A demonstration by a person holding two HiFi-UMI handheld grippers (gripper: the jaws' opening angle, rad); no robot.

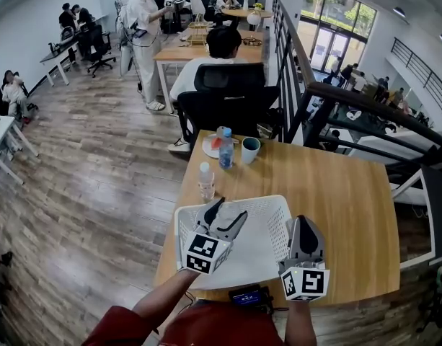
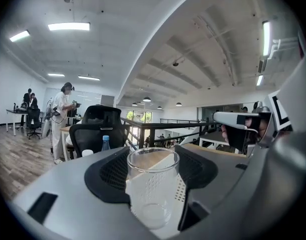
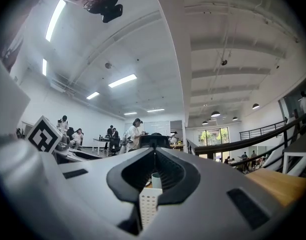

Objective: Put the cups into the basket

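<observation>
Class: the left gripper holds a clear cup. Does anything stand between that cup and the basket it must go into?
Nothing visible does. The left gripper holds the clear cup over the white basket, whose floor below looks bare. The right gripper clamps the basket's right wall, off to the side.

Basket [image 1: 260, 254] at the table's [image 1: 336, 193] near edge.
Glass [image 2: 153, 184] above it; right gripper [image 1: 302, 222] at its 3 o'clock rim; bottle [image 1: 206, 181] at 11; cup [image 1: 250, 150] at 12.
</observation>
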